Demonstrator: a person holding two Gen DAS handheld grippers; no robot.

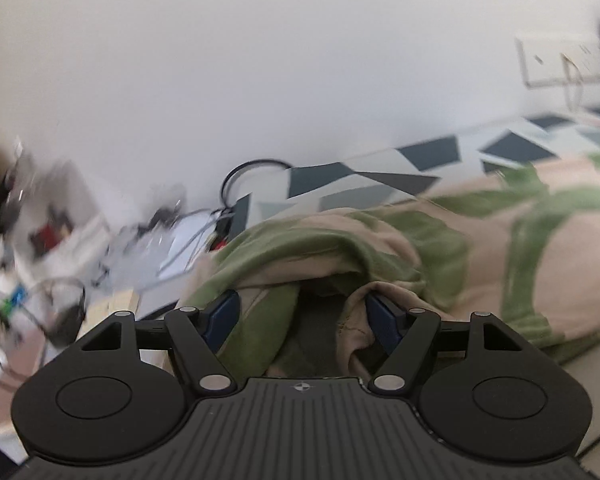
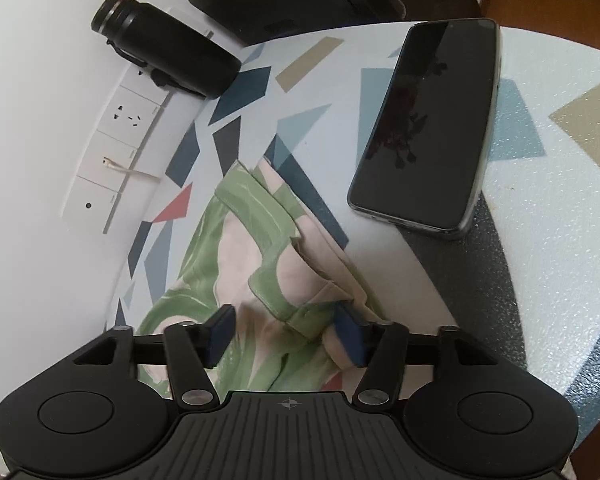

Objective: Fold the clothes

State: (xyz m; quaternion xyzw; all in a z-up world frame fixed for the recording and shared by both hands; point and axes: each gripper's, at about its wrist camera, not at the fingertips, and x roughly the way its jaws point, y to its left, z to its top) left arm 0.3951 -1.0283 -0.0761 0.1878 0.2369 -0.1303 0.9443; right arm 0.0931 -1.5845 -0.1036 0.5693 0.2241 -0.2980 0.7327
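The table [image 2: 540, 128], under a mat printed with coloured shards, carries everything shown. My garment [image 2: 260, 248], pink with green leaf shapes, lies along the mat's wall-side edge; in the right wrist view a strap or hem end reaches toward the phone [image 2: 428, 124], which rests nearer the mat's outer edge, apart from the cloth. A black bottle [image 2: 164, 44] lies at the far corner by the wall sockets [image 2: 116, 148].

In the left wrist view, which is blurred, the same garment [image 1: 340, 248] is heaped in loose, rumpled folds near the mat's cluttered end.

My left claw [image 1: 302, 316] stands parted, cloth bunched between the pads without being pinched. My right claw [image 2: 284, 330] likewise stands released over the cloth, its right pad touching a fold.

Judgement: folding is barely under way. No flat, squared layers show; the garment remains to be spread, doubled and smoothed.
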